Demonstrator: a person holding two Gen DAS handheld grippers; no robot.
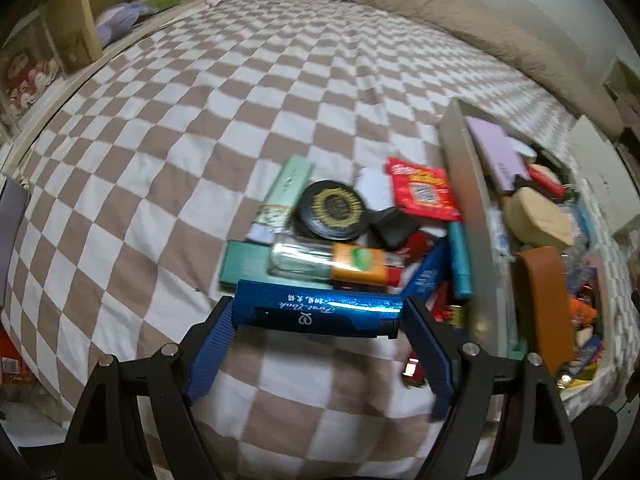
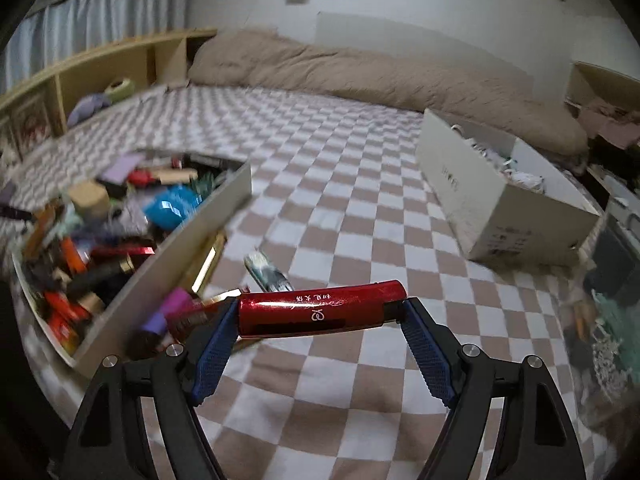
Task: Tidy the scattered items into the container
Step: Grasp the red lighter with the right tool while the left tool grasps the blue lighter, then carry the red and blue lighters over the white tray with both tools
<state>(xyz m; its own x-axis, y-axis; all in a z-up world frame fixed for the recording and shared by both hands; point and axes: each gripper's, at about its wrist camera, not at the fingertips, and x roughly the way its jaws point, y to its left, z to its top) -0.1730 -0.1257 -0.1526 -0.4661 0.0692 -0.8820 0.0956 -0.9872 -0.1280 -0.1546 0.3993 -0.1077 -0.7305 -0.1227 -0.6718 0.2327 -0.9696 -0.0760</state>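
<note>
Over the checked bedspread, you hold one metallic box in each gripper, both clear of the pile.

Your left gripper (image 1: 318, 322) is clamped end to end on the long blue box (image 1: 318, 311), its pads on the short ends so the box lies crosswise and level. The container (image 1: 466, 184) stands just to its right, already crowded with small things. Your right gripper (image 2: 320, 314) grips the red box (image 2: 320, 314) the same way, by its ends, tilted slightly. In that view the container (image 2: 188, 248) sits down to the left. More strays lie against its outer wall: the black round compact (image 1: 332, 210), the red sachet (image 1: 424, 190) and the glass bottle (image 1: 304, 260). Held lengthwise like this, each box should drop in flat, I judge, along the container's long side.
</note>
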